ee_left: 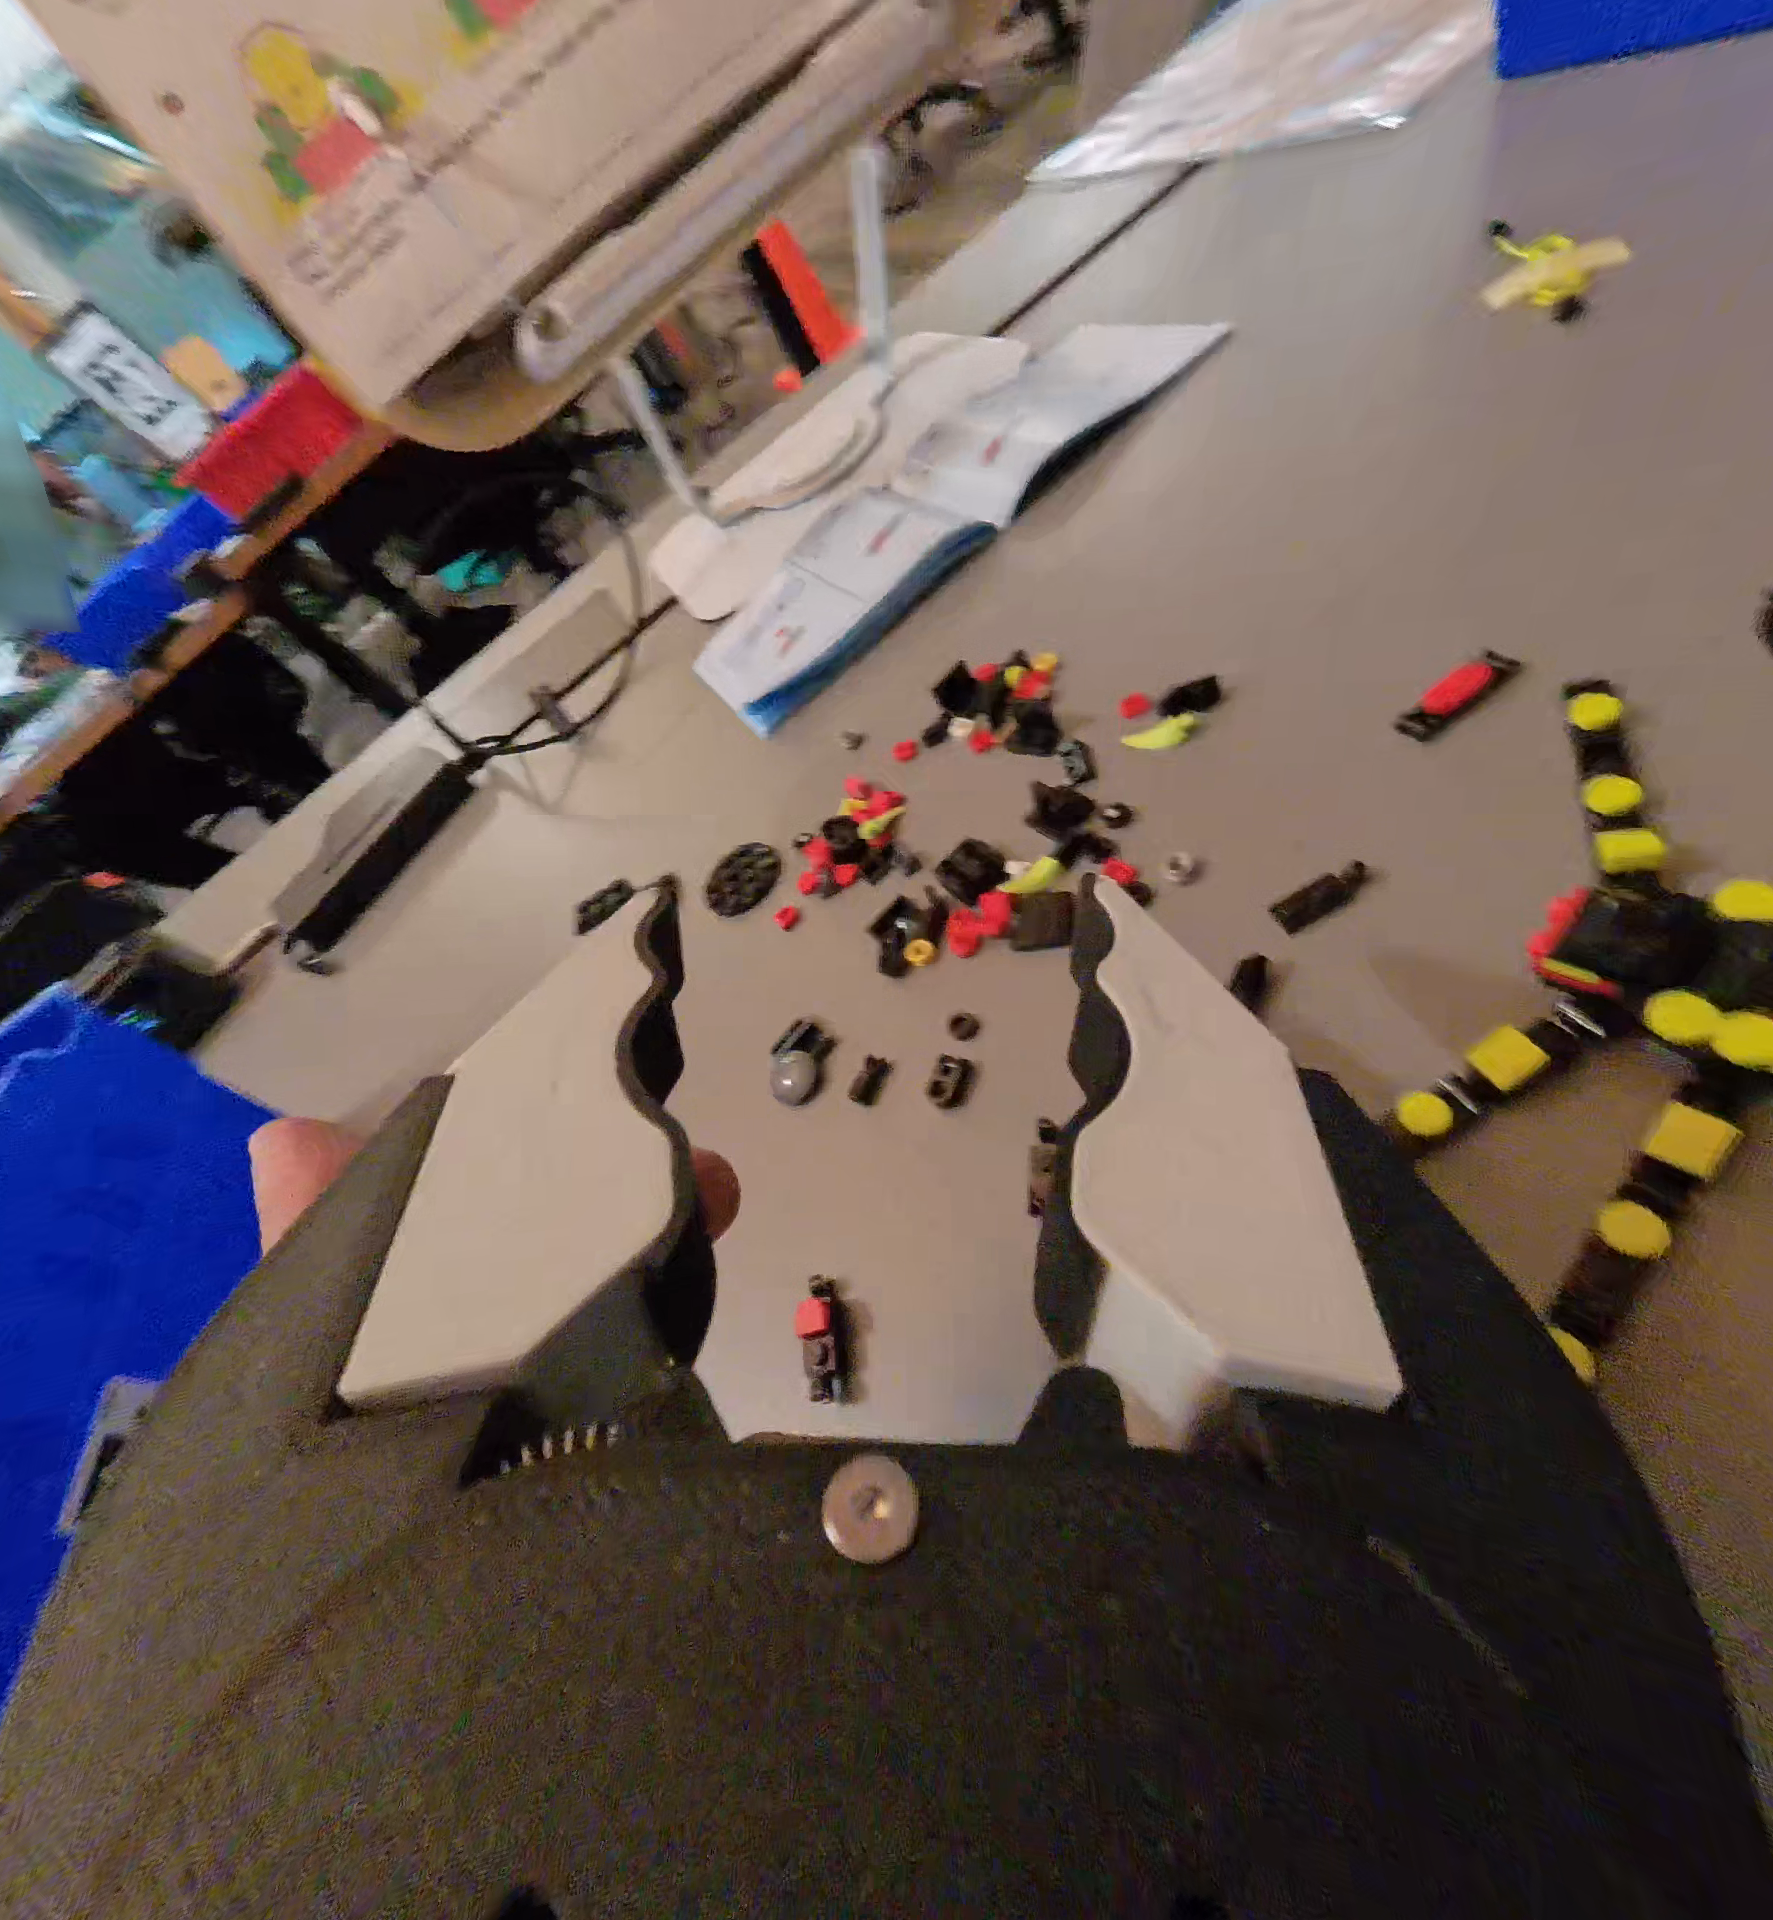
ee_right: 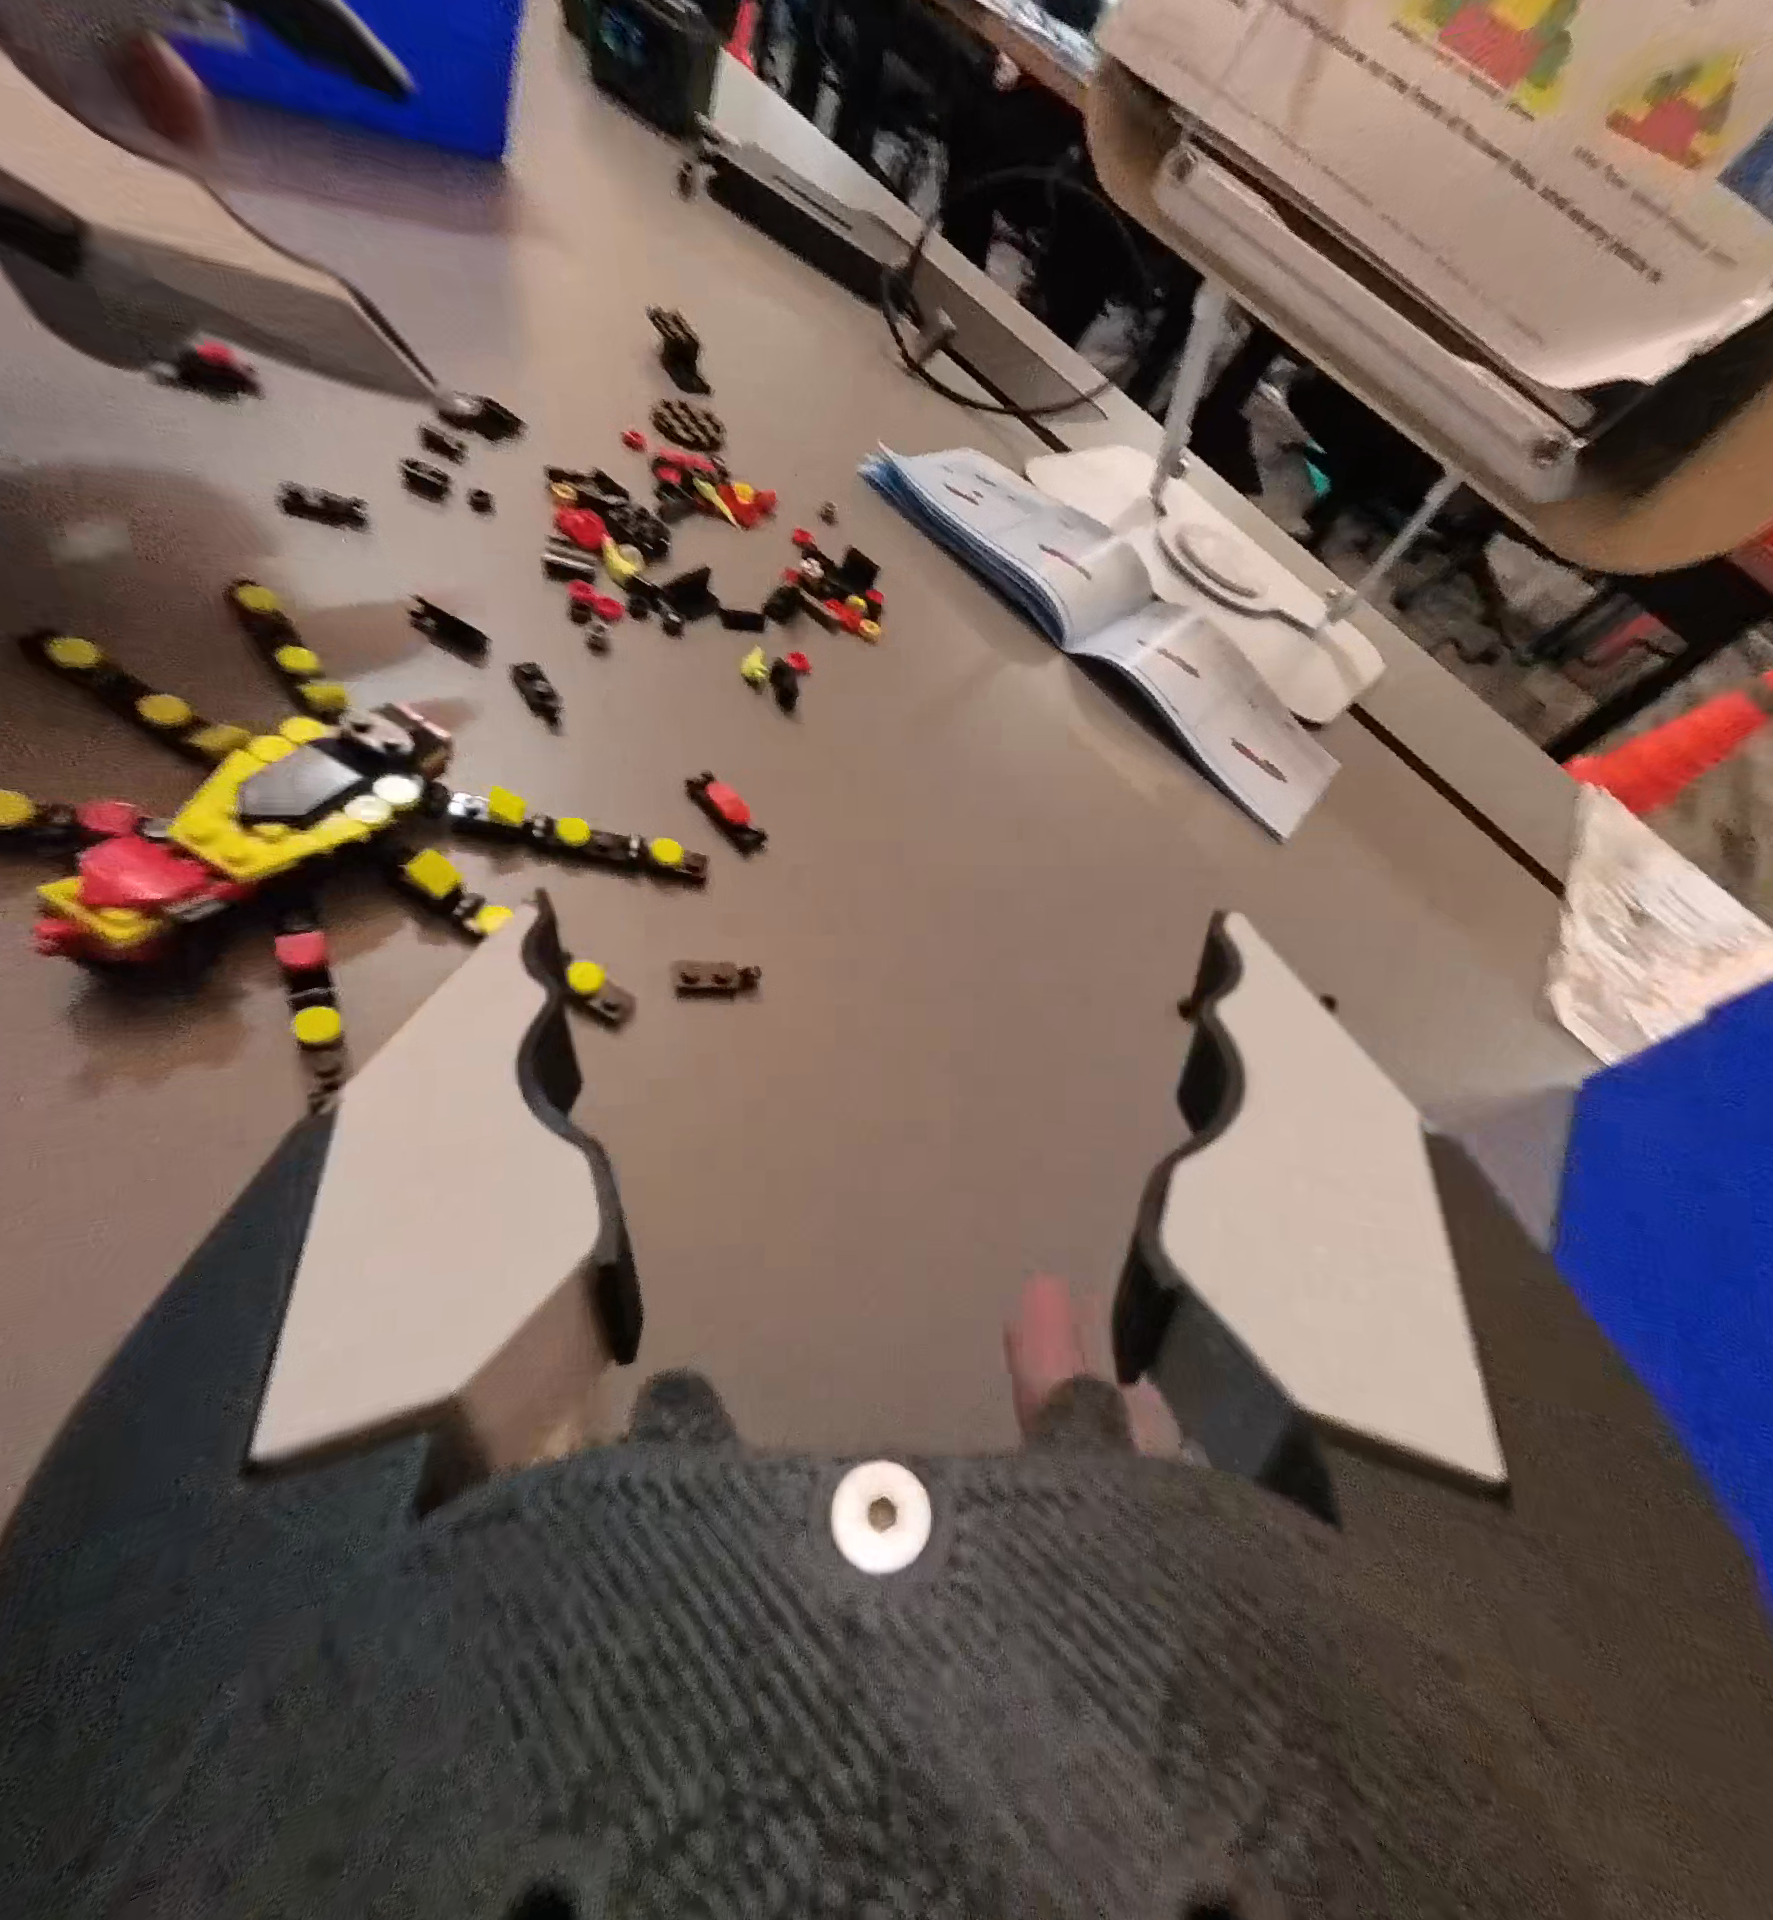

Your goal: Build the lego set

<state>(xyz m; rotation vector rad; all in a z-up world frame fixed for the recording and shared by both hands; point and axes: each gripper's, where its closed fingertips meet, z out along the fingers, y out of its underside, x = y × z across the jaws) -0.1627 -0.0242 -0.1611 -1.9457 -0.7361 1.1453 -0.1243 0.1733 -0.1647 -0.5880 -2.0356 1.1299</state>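
Both tongs hang spread and empty over the grey bench. The left tongs point toward the scatter of loose pieces, black, red and yellow, lying from its tips out toward twelve o'clock. Between its fingers sit a grey ball-ended piece and two small black bits, with a small red-and-black piece nearer the palm at six o'clock. The right tongs hover over bare bench, with the half-built spider-like model out at ten o'clock, its yellow-dotted black legs splayed flat.

My worry is the crowding. The small bits lie close together, so closing the left tongs on one could, I think, nudge or flick a neighbour, and the round-ended piece looks apt to roll. The model's thin legs look loosely jointed; a careless sweep of either tongs could push it about or pop a leg off. Both pictures are smeared, so the tools seem to be moving, which makes a clean pick harder.

The right view shows the model whole, including its red head end and yellow back, and the left tongs far off at eleven o'clock. The left view cuts the model at its three o'clock edge, yet alone shows the pieces between its own fingers. The open instruction booklet appears in both.
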